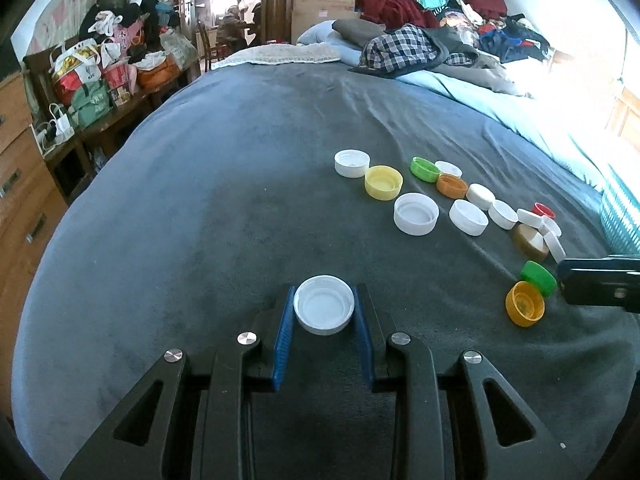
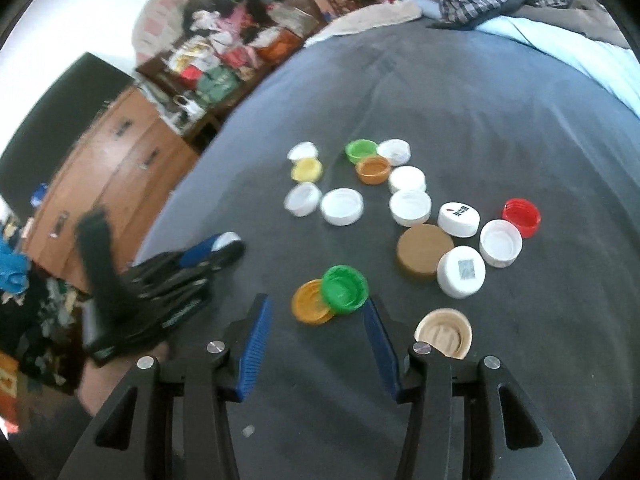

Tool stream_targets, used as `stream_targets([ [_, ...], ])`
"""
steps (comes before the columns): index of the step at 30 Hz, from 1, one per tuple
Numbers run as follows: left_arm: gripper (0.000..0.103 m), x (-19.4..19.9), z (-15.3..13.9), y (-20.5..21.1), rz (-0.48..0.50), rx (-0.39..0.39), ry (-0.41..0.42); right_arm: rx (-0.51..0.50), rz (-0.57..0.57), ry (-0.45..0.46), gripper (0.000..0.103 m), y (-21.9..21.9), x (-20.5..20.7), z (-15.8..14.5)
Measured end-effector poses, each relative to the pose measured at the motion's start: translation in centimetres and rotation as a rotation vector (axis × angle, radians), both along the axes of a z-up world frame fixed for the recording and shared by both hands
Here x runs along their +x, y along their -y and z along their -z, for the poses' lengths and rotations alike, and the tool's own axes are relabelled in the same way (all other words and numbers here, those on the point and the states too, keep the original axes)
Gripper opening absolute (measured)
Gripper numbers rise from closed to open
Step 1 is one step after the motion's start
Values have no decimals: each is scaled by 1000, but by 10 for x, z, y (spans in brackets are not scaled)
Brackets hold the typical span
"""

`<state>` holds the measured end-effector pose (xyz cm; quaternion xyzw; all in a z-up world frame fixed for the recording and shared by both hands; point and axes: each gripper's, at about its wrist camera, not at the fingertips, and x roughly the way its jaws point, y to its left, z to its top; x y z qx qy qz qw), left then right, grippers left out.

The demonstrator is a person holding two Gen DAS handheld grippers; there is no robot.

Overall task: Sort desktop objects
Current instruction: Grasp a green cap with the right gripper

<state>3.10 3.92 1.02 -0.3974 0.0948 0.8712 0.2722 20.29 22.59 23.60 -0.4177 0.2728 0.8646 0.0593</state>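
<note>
The left tongs [image 1: 324, 310] grip a white cap [image 1: 324, 304] between their blue pads, low over the grey bed [image 1: 200, 200] and well apart from the main scatter of caps. The right tongs [image 2: 318, 320] stand open around a green cap [image 2: 345, 289] leaning on an orange cap [image 2: 310, 304]. The step looks like carrying the white cap to a separate spot; next, setting it down there and closing on the green one alone.

Grey-blanketed bed [image 1: 224, 168], wooden dresser [image 1: 16, 184] left, clothes pile [image 1: 440, 20], bright window light right
</note>
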Motion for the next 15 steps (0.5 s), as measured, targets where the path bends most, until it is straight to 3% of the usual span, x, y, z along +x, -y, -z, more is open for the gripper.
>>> stream_targets([
  [7,25,-4,1,2,2,20,16,-1,29,29,52,-9,-12,17],
  [8,25,-4,1,2,2,19,15,12,29,37,49,-8,-13,19],
  [10,25,-4,1,2,3,19,15,43,34,52,32,-8,-13,19],
  [15,25,-4,0,2,3,20,15,106,4,15,33,1,-9,-2],
])
